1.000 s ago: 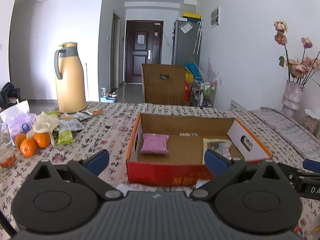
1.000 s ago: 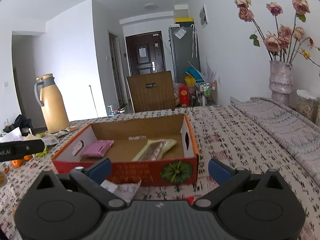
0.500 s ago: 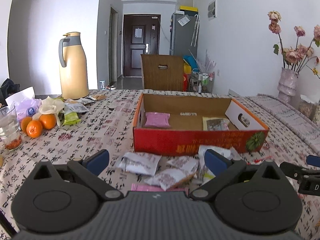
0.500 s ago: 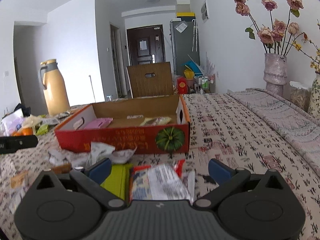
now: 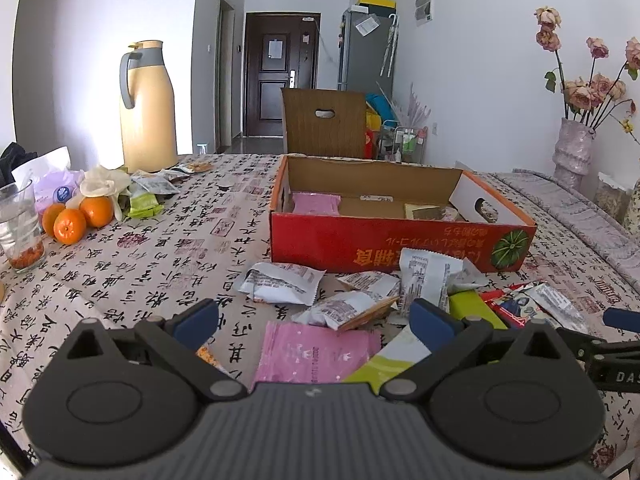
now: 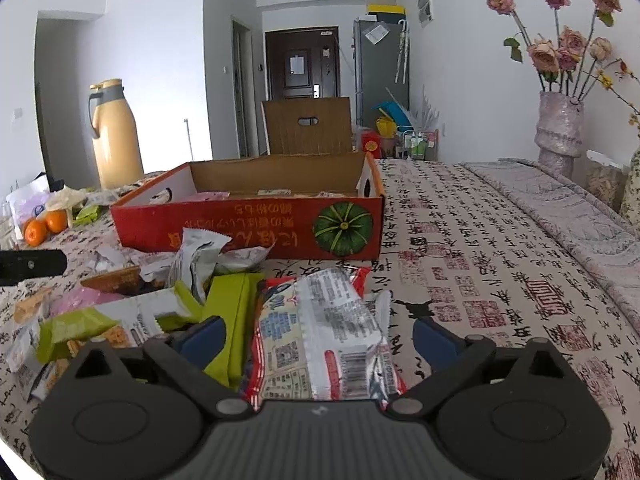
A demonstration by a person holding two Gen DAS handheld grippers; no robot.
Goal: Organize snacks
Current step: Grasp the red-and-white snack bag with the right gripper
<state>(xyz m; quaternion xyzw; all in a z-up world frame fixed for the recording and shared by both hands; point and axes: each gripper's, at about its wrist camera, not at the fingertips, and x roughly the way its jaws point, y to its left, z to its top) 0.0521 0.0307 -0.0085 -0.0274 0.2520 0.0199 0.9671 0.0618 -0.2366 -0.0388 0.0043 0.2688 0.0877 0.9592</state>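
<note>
A red cardboard box (image 5: 384,240) (image 6: 256,232) stands open on the table with a pink packet (image 5: 316,203) and another packet (image 5: 430,213) inside. Several loose snack packets lie in front of it. My left gripper (image 5: 314,320) is open, low over a pink packet (image 5: 316,356) and a silver packet (image 5: 344,312). My right gripper (image 6: 318,334) is open, its fingers on either side of a red and silver packet (image 6: 324,332), with a green packet (image 6: 232,312) beside it.
A tan thermos jug (image 5: 147,108), oranges (image 5: 76,218), a glass (image 5: 18,226) and more packets (image 5: 154,190) sit at the left. A vase of dried roses (image 6: 560,128) stands at the right. A wooden chair (image 5: 324,124) is behind the table.
Both grippers have pulled back from the box and dropped low toward the table. The loose packets in front of the box have come into view beneath them.
</note>
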